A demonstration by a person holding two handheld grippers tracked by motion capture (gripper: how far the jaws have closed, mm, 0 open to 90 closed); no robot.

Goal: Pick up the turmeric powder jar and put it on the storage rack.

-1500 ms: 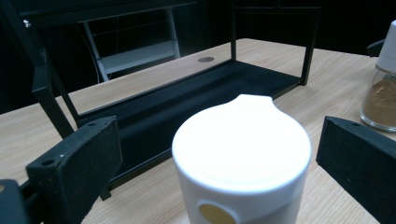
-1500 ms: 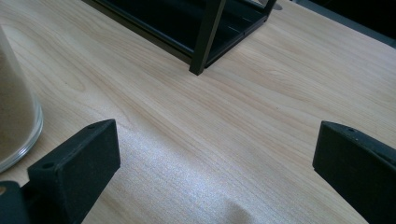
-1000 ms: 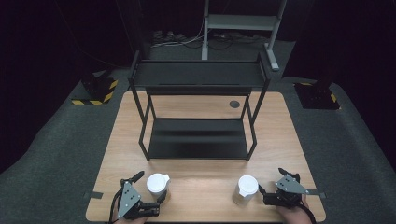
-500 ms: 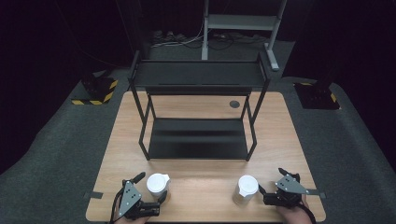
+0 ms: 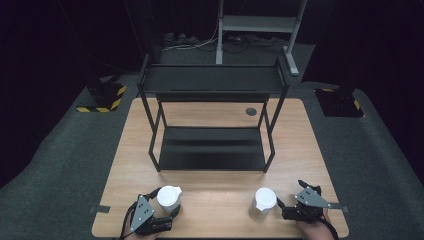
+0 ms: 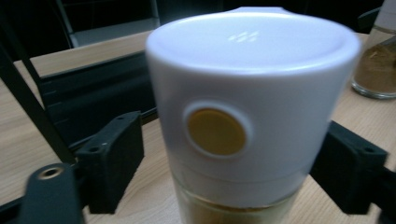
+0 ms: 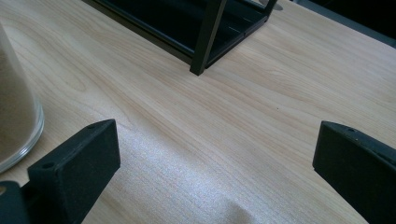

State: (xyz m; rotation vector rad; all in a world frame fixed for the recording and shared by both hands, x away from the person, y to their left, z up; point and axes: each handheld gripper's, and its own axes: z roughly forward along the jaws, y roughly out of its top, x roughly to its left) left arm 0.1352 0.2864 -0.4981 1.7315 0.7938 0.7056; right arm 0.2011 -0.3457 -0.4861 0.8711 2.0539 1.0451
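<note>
Two jars: I see glass bodies, white caps, brown powder inside.
Left jar (image 6: 252, 116): near desk (image 5: 215, 192) edge, round yellow-brown spot on cap.
Left tongs (image 6: 233, 154): just closing round its cap; contact unclear to me.
Right tongs (image 7: 210, 163): wide apart, empty, beside right jar (image 5: 263, 204).

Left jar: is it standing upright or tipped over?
Upright. The left jar stands on the table with its white lid on top, between the jaws of the left gripper, which have just been closing around it.
</note>
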